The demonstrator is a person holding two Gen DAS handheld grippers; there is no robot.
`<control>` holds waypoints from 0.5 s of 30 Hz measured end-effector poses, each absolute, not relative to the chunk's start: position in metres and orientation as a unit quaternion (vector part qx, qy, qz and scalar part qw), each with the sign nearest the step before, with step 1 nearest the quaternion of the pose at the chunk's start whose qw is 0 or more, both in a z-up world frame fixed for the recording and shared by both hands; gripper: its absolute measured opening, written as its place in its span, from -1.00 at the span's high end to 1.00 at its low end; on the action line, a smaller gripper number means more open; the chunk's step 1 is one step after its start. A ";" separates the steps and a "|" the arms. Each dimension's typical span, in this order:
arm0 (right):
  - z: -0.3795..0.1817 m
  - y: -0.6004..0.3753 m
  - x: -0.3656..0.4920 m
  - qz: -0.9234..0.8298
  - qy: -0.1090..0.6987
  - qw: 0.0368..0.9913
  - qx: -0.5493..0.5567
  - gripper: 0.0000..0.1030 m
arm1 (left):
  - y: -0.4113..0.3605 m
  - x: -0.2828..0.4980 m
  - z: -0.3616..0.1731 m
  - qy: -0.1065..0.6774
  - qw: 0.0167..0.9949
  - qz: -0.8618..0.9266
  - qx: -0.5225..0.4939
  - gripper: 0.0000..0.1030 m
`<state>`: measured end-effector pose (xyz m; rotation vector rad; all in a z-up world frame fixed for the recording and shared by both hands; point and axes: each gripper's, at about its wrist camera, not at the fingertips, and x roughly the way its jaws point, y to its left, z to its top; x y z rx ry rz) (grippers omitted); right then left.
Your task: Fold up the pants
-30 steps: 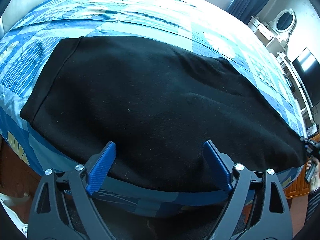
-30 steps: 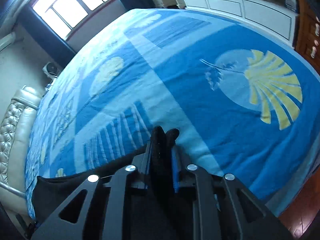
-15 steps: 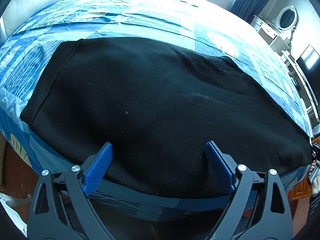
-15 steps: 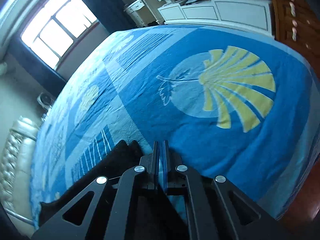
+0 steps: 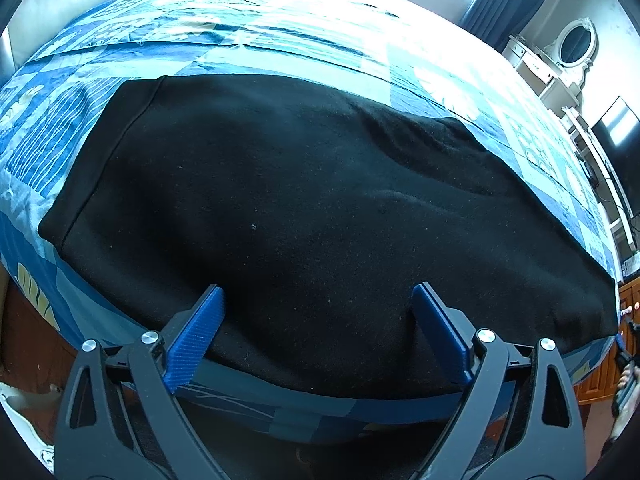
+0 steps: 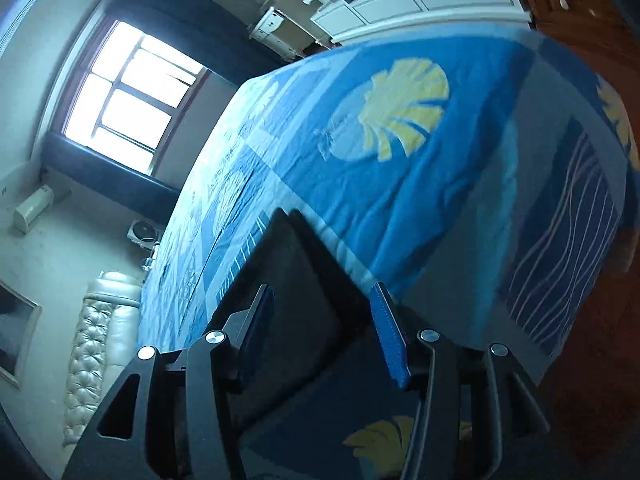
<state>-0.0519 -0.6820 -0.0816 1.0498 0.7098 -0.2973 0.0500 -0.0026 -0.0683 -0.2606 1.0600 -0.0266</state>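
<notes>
The black pants (image 5: 304,208) lay spread flat across the middle of the left wrist frame on a blue patterned bedspread (image 5: 248,40), a hem band along their left edge and soft wrinkles toward the upper right. The left gripper (image 5: 316,328) stood wide open at the bottom of the frame, its blue pads (image 5: 192,340) over the near edge of the cloth, gripping nothing. In the right wrist view the right gripper (image 6: 320,328) was tilted, its jaws opening, and a corner of the pants (image 6: 296,280) showed between them, unpinched.
</notes>
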 end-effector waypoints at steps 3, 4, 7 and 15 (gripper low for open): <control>-0.086 -0.685 -0.051 -0.145 0.312 0.798 0.495 0.01 | 0.001 0.048 -0.064 0.501 0.855 -0.019 -0.134 -0.81; -0.086 -0.687 -0.050 -0.154 0.309 0.801 0.489 -0.01 | 0.003 0.046 -0.061 0.498 0.856 -0.022 -0.138 -0.81; -0.089 -0.692 -0.044 -0.158 0.297 0.800 0.496 -0.10 | 0.006 0.042 -0.056 0.491 0.861 -0.018 -0.133 -0.81; -0.104 -0.676 -0.021 -0.105 0.376 0.790 0.472 0.42 | 0.027 0.036 -0.054 0.491 0.860 -0.004 -0.140 -0.81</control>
